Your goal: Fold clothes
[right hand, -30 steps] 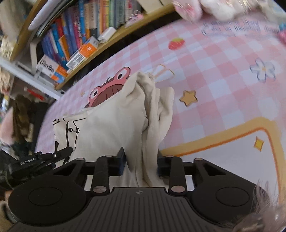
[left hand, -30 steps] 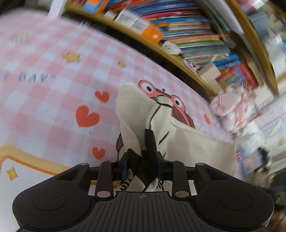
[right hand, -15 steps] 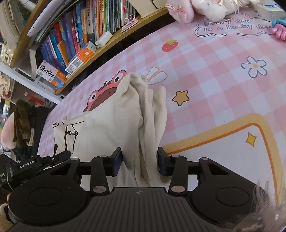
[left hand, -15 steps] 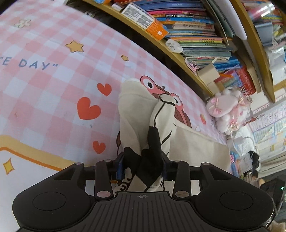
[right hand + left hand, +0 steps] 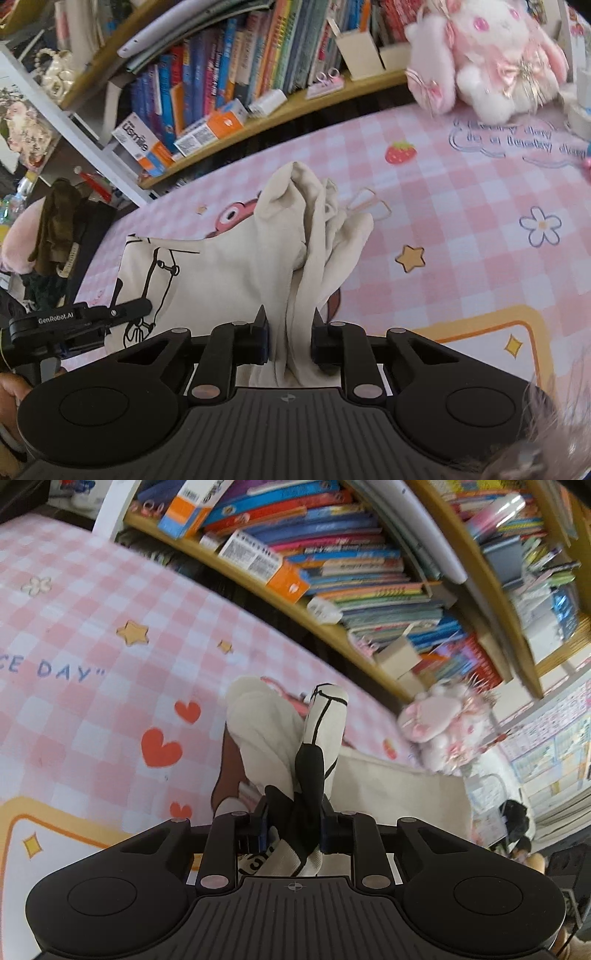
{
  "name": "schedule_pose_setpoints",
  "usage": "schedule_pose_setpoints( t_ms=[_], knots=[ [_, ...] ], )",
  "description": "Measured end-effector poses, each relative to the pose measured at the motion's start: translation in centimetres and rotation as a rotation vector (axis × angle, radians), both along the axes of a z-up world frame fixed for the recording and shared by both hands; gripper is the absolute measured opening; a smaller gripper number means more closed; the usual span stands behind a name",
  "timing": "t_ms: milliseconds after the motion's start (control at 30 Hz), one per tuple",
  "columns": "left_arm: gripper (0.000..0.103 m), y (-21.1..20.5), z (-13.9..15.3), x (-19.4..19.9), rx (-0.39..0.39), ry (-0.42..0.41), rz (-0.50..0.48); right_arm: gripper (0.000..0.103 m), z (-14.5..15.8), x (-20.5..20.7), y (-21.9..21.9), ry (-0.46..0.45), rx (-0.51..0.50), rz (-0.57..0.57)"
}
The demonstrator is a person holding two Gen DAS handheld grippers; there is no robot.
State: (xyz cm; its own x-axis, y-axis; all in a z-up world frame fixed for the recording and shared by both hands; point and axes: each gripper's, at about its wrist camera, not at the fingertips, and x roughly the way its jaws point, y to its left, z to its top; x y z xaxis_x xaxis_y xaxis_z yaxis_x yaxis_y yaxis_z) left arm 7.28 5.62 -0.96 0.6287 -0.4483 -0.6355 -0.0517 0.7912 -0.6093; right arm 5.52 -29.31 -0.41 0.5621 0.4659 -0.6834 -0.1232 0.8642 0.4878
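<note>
My right gripper (image 5: pixel 290 341) sits low centre, jaws closing w/ a bunched fold of the cream garment (image 5: pixel 236 269) between them; pads look pressed on the cloth. Garment rises to a peak ahead, rest drapes left over the pink checked mat (image 5: pixel 461 236), black line drawing on its left part. Left gripper (image 5: pixel 79 319) pokes in at the left edge, at that printed corner; can't tell its jaws from here. A hand (image 5: pixel 11 391) shows at bottom left. Behind: bookshelf (image 5: pixel 229 85) packed w/ books, plush bunny (image 5: pixel 491 59) top right on the mat.
</note>
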Motion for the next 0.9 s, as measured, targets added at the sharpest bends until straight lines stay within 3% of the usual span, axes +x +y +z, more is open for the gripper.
schedule_pose_setpoints(
  t_ms=[367,900],
  knots=[
    [0.022,2.4,1.9,2.3,-0.028,-0.05,-0.004,0.017,2.3,2.4,1.2,-0.054,0.021,0.027],
    [0.022,6.0,3.5,11.0,-0.017,-0.157,0.039,0.017,5.9,13.3,4.1,-0.141,0.03,0.062]
  ],
)
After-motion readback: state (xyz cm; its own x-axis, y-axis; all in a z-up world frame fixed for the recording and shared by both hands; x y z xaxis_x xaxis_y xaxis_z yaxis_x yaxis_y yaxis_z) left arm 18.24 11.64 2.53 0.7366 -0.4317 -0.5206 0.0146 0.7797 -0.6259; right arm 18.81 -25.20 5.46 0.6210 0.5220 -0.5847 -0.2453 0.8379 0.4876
